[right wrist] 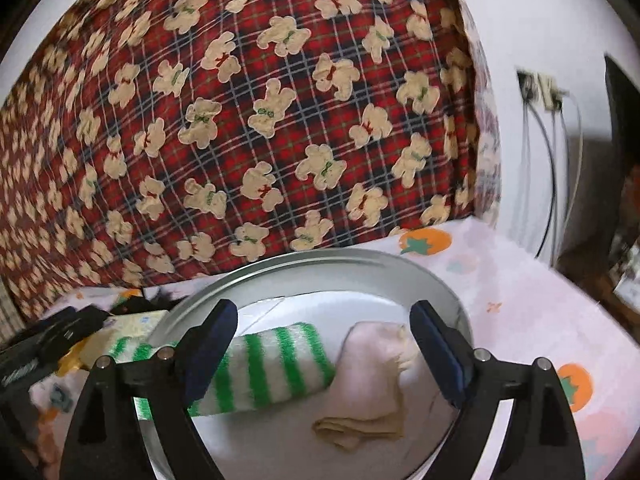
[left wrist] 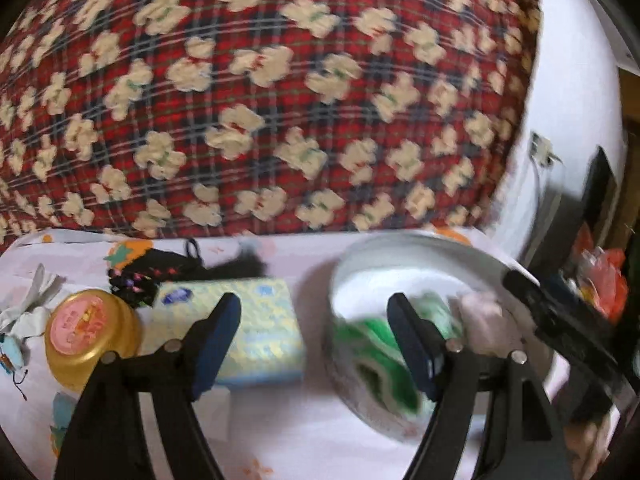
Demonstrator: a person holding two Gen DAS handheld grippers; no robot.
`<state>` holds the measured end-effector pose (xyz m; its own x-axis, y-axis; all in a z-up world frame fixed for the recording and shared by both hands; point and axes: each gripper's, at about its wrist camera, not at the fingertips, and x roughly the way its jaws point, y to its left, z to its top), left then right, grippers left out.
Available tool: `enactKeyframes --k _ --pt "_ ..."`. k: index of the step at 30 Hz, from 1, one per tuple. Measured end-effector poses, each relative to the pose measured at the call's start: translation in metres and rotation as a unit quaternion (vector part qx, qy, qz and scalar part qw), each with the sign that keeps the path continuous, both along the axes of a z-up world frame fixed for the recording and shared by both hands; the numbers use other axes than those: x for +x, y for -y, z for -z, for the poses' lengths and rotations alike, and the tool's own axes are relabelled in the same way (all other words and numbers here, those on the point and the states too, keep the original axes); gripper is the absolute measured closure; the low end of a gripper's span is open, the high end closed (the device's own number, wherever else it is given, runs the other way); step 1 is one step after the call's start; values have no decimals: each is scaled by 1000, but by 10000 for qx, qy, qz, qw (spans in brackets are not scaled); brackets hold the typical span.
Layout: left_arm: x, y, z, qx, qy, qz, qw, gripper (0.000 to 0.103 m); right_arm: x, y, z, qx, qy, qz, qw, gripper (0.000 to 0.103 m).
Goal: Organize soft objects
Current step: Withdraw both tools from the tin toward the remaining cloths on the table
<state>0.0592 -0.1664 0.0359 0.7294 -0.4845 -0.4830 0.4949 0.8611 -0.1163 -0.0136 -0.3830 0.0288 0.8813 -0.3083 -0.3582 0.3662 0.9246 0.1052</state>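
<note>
Right gripper point(right wrist: 324, 344) hangs over a round silver metal tin point(right wrist: 320, 260), jaws spread wide, nothing between the pads. Inside the tin: a rolled green-and-white striped fuzzy cloth point(right wrist: 272, 364) lying left, touching a folded pale pink cloth point(right wrist: 372, 364) to its right. A beige folded cloth point(right wrist: 360, 428) sits under the pink one. Behind the tin, a red plaid blanket printed with cream teddy bears point(right wrist: 248, 120).

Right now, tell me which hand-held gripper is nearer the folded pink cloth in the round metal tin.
Right. The right hand-held gripper hangs open just over the pink cloth; the left hand-held gripper sits open off to its left.
</note>
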Motion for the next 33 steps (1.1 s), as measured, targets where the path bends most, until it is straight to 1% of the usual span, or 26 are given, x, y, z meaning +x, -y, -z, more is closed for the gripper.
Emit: enactKeyframes --k 1,2,5,7,8,9,10,11,12,13,14,16,17,19,20,21,22,24,26,28,31,32,33 --pt "-6 3 0 3 -68 258 9996 26 -1 -1 -1 -108 20 108 9999 13" --pt "-11 8 1 119 -70 430 9990 26 -3 -1 -2 -176 51 211 9996 13" --pt "-22 31 6 623 -35 863 9943 26 -11 4 -6 -214 175 445 9986 13" --pt "-18 41 11 735 -214 961 9924 28 -16 9 -7 -167 239 563 9980 13" --pt "-12 46 15 794 -357 964 9915 34 -19 11 -7 -150 261 617 9976 13" --pt "-6 50 18 876 -448 916 9909 46 -21 11 -8 -158 286 658 9973 13" --pt "-1 53 20 927 -515 894 9903 51 -23 12 -9 -194 332 708 9968 13" --pt "3 55 20 968 -464 831 9907 52 -25 12 -10 -222 363 736 9964 13" --pt "11 61 19 1025 -502 847 9898 57 -26 12 -11 -259 409 771 9959 13" --pt "15 62 20 1040 -573 871 9891 61 -28 11 -12 -280 448 789 9955 13" --pt "24 67 20 982 -744 938 9879 64 -30 11 -13 -301 497 810 9950 13" --pt "30 77 20 946 -818 1027 9868 64 -31 12 -14 -340 532 856 9943 13" --pt "31 83 21 1012 -794 1045 9862 64 -31 12 -15 -355 535 875 9941 13" --pt "34 96 24 1269 -671 1000 9846 56 -29 13 -14 -356 510 880 9942 13" --pt "33 99 25 1288 -615 964 9851 47 -28 14 -13 -341 468 890 9943 13" --pt "31 99 25 1294 -495 830 9869 37 -27 16 -12 -317 434 882 9947 13" --pt "29 97 25 1278 -416 723 9883 32 -26 17 -11 -280 406 870 9950 13" --pt "27 89 24 1184 -346 619 9904 12 -25 21 -9 -168 384 868 9953 13" --pt "21 76 20 925 -238 581 9937 6 -24 24 -7 -50 362 863 9956 13" --pt "17 64 18 771 -109 537 9955 5 -23 26 -5 -19 326 890 9955 13" --pt "10 46 18 729 125 386 9965 2 -22 26 -3 8 302 881 9957 13" --pt "7 37 17 763 265 267 9964 0 -22 25 -3 5 321 865 9957 13" --pt "5 29 18 814 393 127 9958 0 -22 24 -3 -7 343 847 9958 13"
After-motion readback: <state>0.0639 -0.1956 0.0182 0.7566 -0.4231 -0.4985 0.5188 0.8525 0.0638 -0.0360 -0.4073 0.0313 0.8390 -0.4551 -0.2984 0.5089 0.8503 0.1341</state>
